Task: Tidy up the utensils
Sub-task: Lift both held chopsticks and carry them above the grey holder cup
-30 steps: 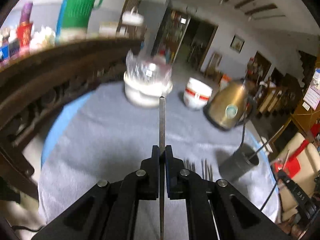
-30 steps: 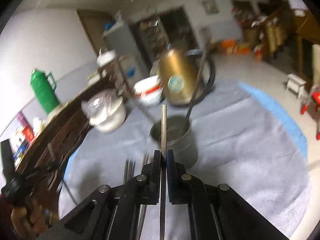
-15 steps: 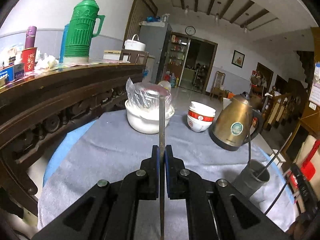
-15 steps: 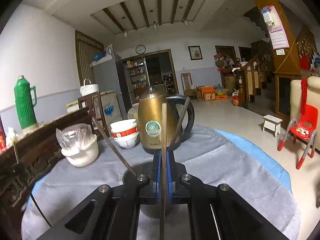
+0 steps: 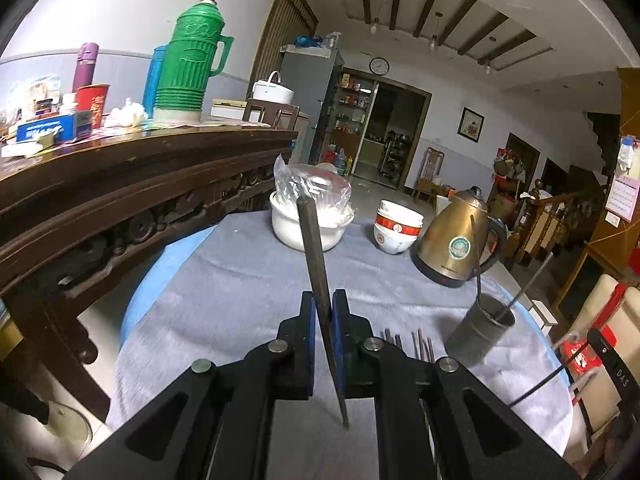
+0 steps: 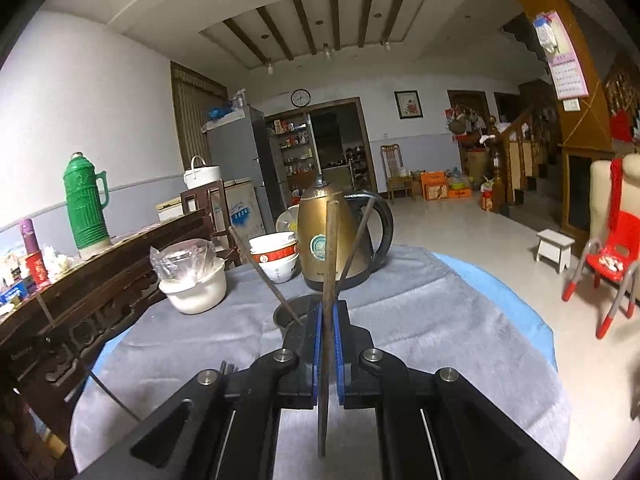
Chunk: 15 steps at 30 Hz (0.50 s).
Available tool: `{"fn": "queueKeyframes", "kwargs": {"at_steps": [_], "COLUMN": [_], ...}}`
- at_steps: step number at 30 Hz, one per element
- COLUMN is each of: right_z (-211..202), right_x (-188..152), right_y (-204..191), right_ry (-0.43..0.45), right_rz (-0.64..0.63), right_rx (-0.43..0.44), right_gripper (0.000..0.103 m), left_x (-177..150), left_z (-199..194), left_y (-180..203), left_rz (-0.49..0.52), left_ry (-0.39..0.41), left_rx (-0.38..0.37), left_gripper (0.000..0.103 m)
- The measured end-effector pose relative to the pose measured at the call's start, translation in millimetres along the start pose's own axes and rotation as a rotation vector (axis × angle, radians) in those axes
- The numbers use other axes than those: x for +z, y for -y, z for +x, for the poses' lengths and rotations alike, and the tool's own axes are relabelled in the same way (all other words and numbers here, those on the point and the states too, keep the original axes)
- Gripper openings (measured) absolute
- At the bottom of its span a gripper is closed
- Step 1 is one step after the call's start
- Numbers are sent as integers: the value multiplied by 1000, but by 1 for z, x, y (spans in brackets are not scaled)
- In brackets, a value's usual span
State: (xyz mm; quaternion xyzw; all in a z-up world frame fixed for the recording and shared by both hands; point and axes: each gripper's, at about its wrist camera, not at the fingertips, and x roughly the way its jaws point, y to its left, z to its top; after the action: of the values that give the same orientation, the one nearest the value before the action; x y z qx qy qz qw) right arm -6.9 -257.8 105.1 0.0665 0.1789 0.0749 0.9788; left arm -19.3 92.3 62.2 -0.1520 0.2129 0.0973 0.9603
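Note:
My left gripper (image 5: 321, 302) is shut on a dark chopstick (image 5: 313, 240) that stands upright, tilted left at the top, above the grey cloth. A grey metal cup (image 5: 482, 332) with two sticks in it stands to its right, with several chopsticks (image 5: 408, 342) lying on the cloth beside it. My right gripper (image 6: 328, 312) is shut on another dark chopstick (image 6: 330, 256), held upright just in front of the same cup (image 6: 288, 314), which holds two leaning sticks.
A brass kettle (image 5: 456, 240), stacked red-and-white bowls (image 5: 396, 226) and a white pot with a plastic bag (image 5: 310, 216) stand at the back of the round table (image 5: 224, 280). A dark carved sideboard (image 5: 120, 184) with a green thermos (image 5: 188, 60) runs along the left.
Both grippers have tilted up to level, each still holding its chopstick. The left chopstick now leans left. The cup has come close under the right gripper.

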Motion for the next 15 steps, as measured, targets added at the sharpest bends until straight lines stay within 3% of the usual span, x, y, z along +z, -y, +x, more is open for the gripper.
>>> {"fn": "queueKeyframes", "kwargs": {"at_steps": [15], "right_z": [-24], "right_x": [0], "right_y": [5], "right_ry": [17], "right_rz": [45], "right_rx": [9], "right_gripper": [6], "left_x": [-2], "left_z": [-9], "left_y": [-8], "left_rz": [-61], "left_ry": [-36], "left_rx": [-35], "left_gripper": [8]}}
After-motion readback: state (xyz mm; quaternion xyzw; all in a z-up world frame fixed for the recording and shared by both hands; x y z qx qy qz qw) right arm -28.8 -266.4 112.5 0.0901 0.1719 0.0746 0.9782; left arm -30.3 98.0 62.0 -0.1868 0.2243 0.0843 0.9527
